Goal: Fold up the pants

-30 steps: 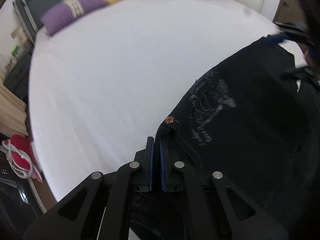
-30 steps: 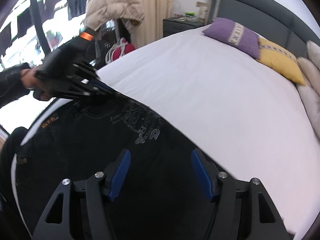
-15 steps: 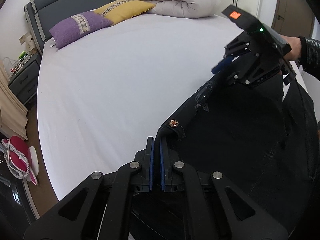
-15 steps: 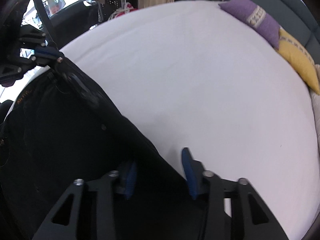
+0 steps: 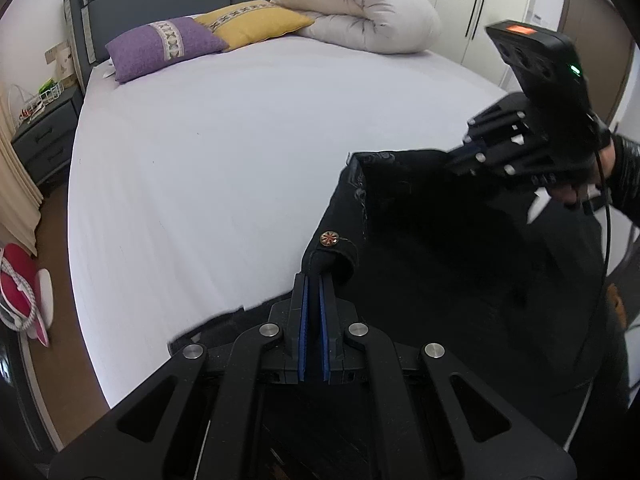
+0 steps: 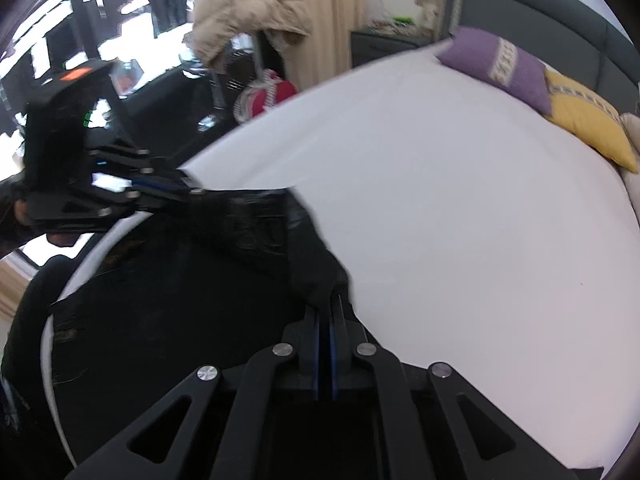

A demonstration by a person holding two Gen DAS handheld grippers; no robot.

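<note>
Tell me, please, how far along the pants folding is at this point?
Early stage. Done: both tongs, left and right, are shut on the black denim pants' waistband. In hand: the waist is held up over the white bed sheet. Left: every fold; none is visible.

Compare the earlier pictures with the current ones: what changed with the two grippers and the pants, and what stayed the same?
The right gripper, open a second ago, closed on the pants at the waistband, which now hangs lifted between both grippers. The left gripper stayed clamped beside the button.

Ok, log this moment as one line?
step: lift | left gripper: shut on pants | right gripper: shut on pants | bed: under pants
</note>
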